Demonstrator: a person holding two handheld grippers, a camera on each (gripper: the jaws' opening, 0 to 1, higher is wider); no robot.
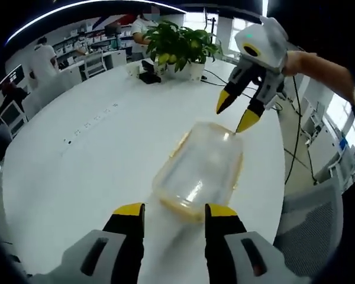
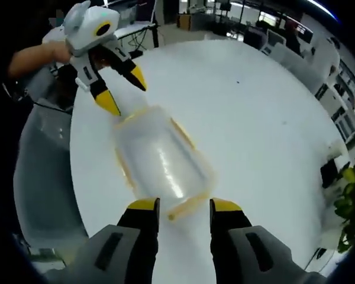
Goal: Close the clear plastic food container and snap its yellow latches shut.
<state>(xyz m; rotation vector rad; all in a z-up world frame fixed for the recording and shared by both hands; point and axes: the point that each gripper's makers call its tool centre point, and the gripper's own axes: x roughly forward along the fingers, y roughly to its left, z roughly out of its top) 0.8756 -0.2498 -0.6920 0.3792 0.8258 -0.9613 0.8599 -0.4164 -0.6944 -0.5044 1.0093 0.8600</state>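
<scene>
Left tongs [image 1: 175, 209], right tongs [image 2: 183, 205]: grey bodies, black jaws, yellow tips.

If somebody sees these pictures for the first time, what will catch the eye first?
The clear plastic food container with yellow latches lies in the middle of the white table, between the two open, yellow-tipped tongs: the left tongs at its near end, the right tongs above its far end. A potted plant stands at the table's far edge.
</scene>
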